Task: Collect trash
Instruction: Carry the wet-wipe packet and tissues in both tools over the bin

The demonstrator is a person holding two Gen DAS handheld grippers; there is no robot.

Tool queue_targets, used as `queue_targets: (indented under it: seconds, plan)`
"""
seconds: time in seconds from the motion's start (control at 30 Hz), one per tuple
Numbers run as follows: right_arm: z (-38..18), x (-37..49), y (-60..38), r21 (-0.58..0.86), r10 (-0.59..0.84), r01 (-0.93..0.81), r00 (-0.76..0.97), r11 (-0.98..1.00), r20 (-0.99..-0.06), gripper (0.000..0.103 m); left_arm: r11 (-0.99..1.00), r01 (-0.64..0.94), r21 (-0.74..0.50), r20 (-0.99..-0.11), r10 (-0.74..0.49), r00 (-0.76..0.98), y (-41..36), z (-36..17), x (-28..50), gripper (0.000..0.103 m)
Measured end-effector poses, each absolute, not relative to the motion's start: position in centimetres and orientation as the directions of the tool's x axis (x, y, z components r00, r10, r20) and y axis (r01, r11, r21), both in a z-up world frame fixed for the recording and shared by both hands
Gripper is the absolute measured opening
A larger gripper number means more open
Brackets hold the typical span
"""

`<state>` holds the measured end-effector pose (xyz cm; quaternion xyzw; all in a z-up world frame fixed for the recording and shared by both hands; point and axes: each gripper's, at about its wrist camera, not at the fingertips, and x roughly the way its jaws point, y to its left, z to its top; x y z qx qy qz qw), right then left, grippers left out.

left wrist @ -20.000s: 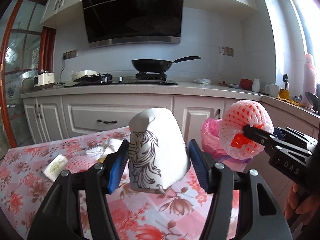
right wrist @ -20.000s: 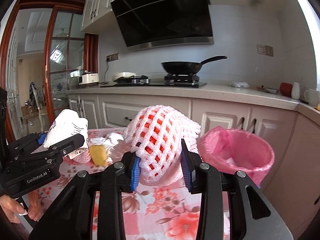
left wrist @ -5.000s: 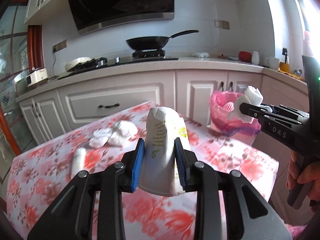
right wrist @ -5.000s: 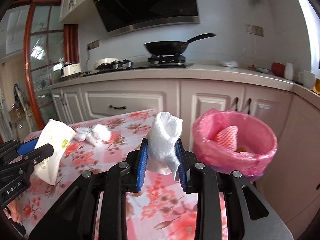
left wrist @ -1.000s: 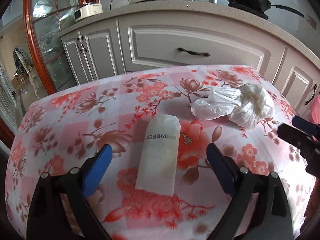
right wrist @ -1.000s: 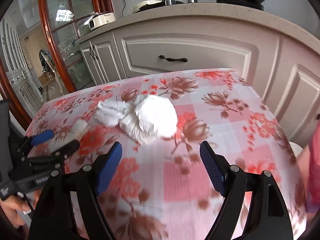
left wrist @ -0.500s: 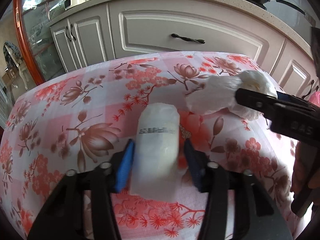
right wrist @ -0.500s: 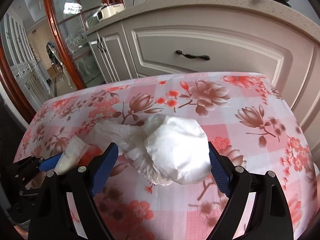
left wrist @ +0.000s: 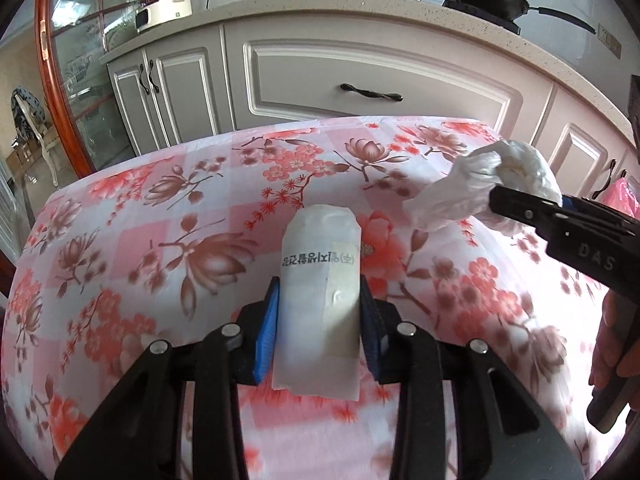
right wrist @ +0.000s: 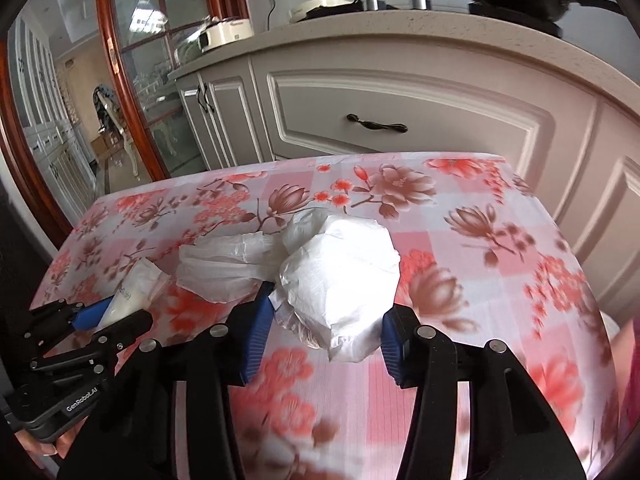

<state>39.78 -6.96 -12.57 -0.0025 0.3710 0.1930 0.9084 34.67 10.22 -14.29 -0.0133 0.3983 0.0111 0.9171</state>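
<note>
Both tools are at the pick-up step of the clearing job, each closed on a piece of rubbish on the flowered tablecloth (left wrist: 120, 240).

Starting on the left, the left gripper (left wrist: 319, 330) has its jaws drawn in narrow against a flat white packet (left wrist: 319, 300). The packet lies lengthwise between the blue pads (left wrist: 267, 336), its printed end poking out ahead of the fingertips and its near end reaching back between the fingers. It looks like thin, soft paper or film, with a dark line of print across it and a taped seam, so it should crumple readily under the squeeze. Whether it has left the cloth I cannot tell.

To the right, the right gripper (right wrist: 325, 322) is clamped on a crumpled white plastic bag (right wrist: 340, 276). The rounded bulk sits between the jaws and bulges above and ahead of them; a twisted tail trails off past the left jaw. From the left camera it appears raised slightly above the cloth. It is light and slack, and the loose tail could drag or snag.

In my judgement the next move calls for lifting both pieces and carrying them rightward to the pink-lined bin (left wrist: 622, 196), only a sliver of which shows beyond the right tool, then opening the jaws over it.
</note>
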Motion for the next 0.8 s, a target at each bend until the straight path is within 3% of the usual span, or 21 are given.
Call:
queue_targets:
  seconds: [0.8]
  plan:
    - [-9.0,23.9,-13.3,0.178,0.344,-0.297,0.735,0.938,-0.585,0.047,0.997,0.059,0.055,-0.612,-0.013,0.791,4.0,-10.3,20.1,0.035]
